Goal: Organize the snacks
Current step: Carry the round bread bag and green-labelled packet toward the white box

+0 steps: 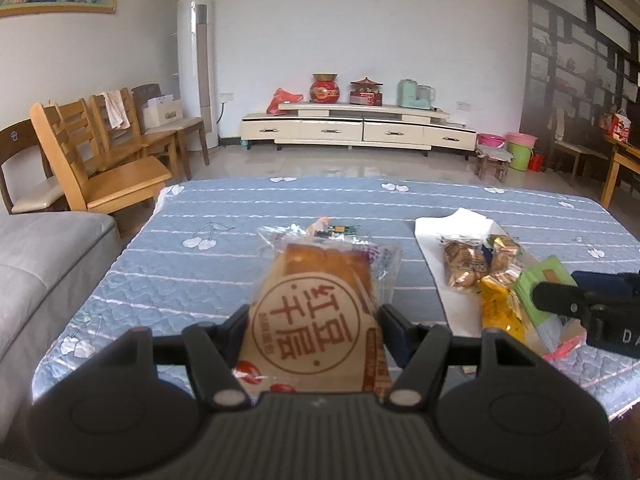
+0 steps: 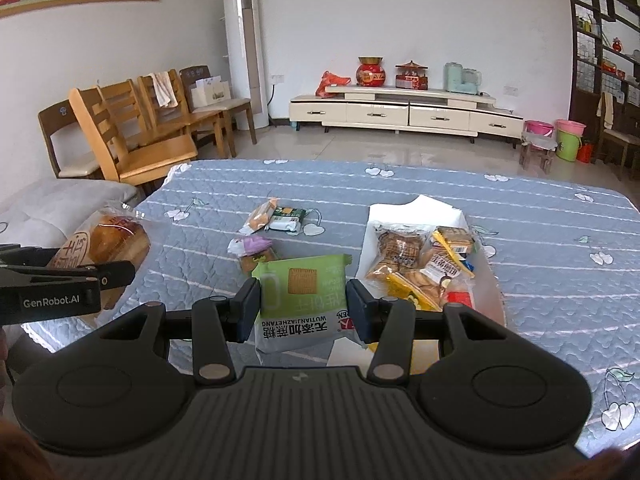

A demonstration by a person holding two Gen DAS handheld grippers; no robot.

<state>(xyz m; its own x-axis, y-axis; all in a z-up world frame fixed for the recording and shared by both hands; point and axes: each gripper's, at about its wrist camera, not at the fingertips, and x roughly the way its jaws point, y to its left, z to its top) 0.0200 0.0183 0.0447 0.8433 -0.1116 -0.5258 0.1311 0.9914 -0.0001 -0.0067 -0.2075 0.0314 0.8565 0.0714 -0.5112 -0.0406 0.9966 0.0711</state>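
My left gripper (image 1: 314, 322) is shut on a wrapped bread loaf (image 1: 320, 308) with a round red-brown stamp, held above the blue quilted table (image 1: 192, 272). My right gripper (image 2: 304, 306) is shut on a green and white cracker packet (image 2: 302, 296). In the right wrist view the bread loaf (image 2: 110, 246) and the left gripper (image 2: 120, 274) show at the left edge. A white tray (image 2: 420, 210) to the right holds several snack packets (image 2: 404, 258). Three loose snacks (image 2: 276, 218) lie on the cloth ahead, one with a purple wrapper (image 2: 254, 248).
Wooden chairs (image 2: 132, 140) stand beyond the table's far left corner, and a grey sofa (image 1: 44, 264) runs along its left side. Across the floor are a low white TV cabinet (image 2: 404, 112), a tall white air conditioner (image 2: 246, 52) and coloured buckets (image 2: 566, 142).
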